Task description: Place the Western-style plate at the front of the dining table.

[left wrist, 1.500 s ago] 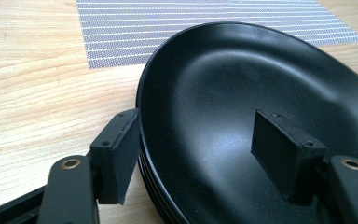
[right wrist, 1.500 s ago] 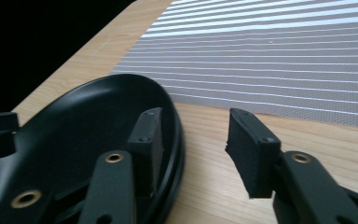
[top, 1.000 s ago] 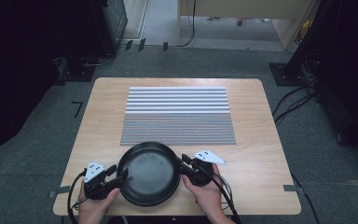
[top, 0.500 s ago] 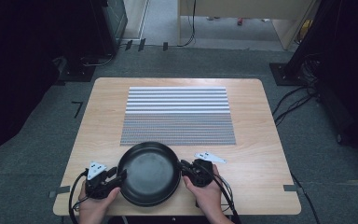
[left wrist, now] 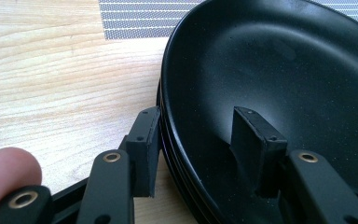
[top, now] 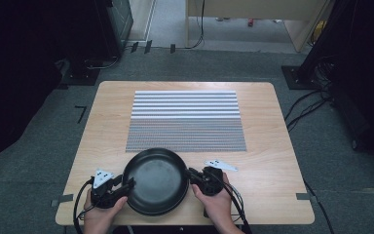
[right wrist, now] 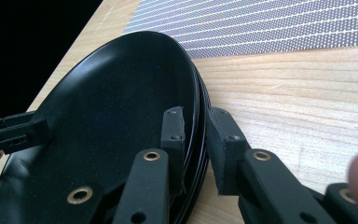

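Because the stack of black plates (top: 155, 181) is wide and shallow, the person takes it from both sides at once, one gripper on each rim, so the load sits level between the hands. The left gripper (top: 125, 187) meets the stack at about 9 o'clock; in the left gripper view (left wrist: 200, 140) one jaw stands inside the top plate and the other outside the rims, with a clear gap on the inner side, so it straddles the edge without yet pinching. The right gripper (top: 194, 175) comes in at about 3 o'clock, and in the right gripper view (right wrist: 196, 149) its jaws sit much closer, one inside and one outside, pressed to the rims or very nearly. The stack sits at the near edge of the wooden table (top: 268, 170), at 6 o'clock. Just beyond it, toward 12 o'clock, lies a striped grey placemat (top: 185, 119), its near edge almost touching the plates and nothing standing on it. I judge the way forward free; the looser left hold is the weak point.
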{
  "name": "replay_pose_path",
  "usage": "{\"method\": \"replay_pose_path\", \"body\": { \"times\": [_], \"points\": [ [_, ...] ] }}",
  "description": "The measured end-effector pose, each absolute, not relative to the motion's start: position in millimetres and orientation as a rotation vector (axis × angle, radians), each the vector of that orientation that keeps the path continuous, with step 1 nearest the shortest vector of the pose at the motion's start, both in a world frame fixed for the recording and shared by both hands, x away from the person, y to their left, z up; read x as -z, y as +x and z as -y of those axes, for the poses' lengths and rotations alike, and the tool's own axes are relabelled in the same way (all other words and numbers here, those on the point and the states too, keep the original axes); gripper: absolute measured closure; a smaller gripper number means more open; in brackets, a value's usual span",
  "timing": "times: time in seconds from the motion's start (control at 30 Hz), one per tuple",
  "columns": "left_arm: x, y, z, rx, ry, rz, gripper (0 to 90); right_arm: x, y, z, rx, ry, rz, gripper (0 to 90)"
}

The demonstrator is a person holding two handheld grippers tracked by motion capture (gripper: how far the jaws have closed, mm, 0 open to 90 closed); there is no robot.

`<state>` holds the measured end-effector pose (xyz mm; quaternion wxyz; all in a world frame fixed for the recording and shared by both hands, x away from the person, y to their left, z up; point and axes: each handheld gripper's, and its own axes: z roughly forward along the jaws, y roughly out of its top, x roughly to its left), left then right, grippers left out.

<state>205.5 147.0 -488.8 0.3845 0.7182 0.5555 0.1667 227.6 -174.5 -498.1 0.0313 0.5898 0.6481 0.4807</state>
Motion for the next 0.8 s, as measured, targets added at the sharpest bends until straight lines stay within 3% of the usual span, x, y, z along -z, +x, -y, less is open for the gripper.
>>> {"method": "replay_pose_path", "body": {
  "times": [0.2, 0.27, 0.8],
  "points": [
    [487.9, 204.5, -145.6, -0.445, 1.839, -1.412, 54.4, 498.2, 227.2, 176.3, -1.498, 1.794, -1.998, 78.8],
    [487.6, 204.1, -145.9, -0.451, 1.838, -1.411, 55.5, 496.5, 226.0, 177.5, -1.537, 1.804, -1.976, 85.2],
    [487.9, 205.4, -149.2, -0.426, 1.813, -1.426, 58.3, 499.5, 226.5, 179.0, -1.582, 1.858, -1.985, 84.9]
  ]
}}
